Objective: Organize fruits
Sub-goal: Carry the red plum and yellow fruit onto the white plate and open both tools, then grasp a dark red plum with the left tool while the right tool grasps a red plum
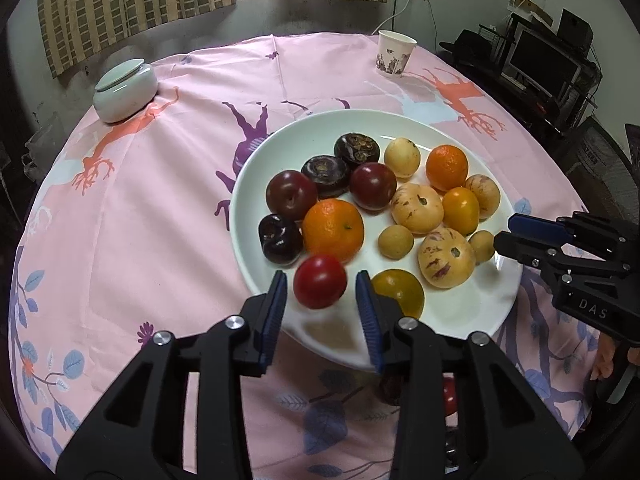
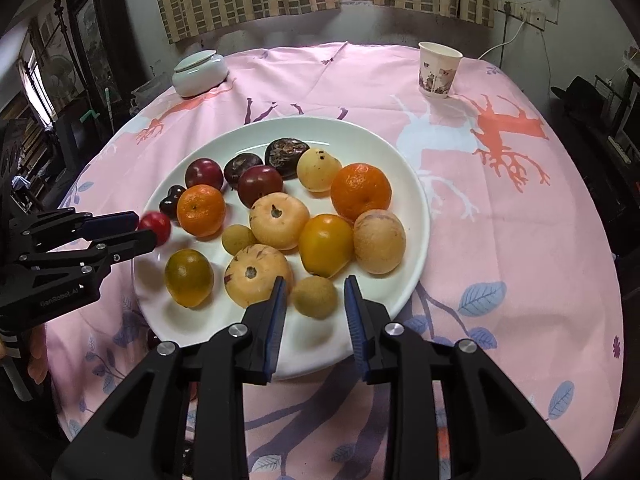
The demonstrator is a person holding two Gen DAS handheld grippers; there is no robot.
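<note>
Room: curtained window behind a round worktop (image 1: 140, 208) under a pink printed cloth.
Left gripper (image 1: 321, 294): jaws spread, red plum (image 1: 320, 281) between them, gaps visible on both sides, pads not pressing; fruit sits at the plate's near-left rim.
Right gripper (image 2: 315, 300): jaws slightly apart around a small tan round fruit (image 2: 314, 295); contact with the pads cannot be told.
White plate (image 2: 404, 184): mandarins, dark plums, yellow tomatoes, speckled pale fruits, water chestnuts.
Far edge: lidded celadon jar (image 1: 125, 90) left, paper cup (image 2: 438, 69) right.
</note>
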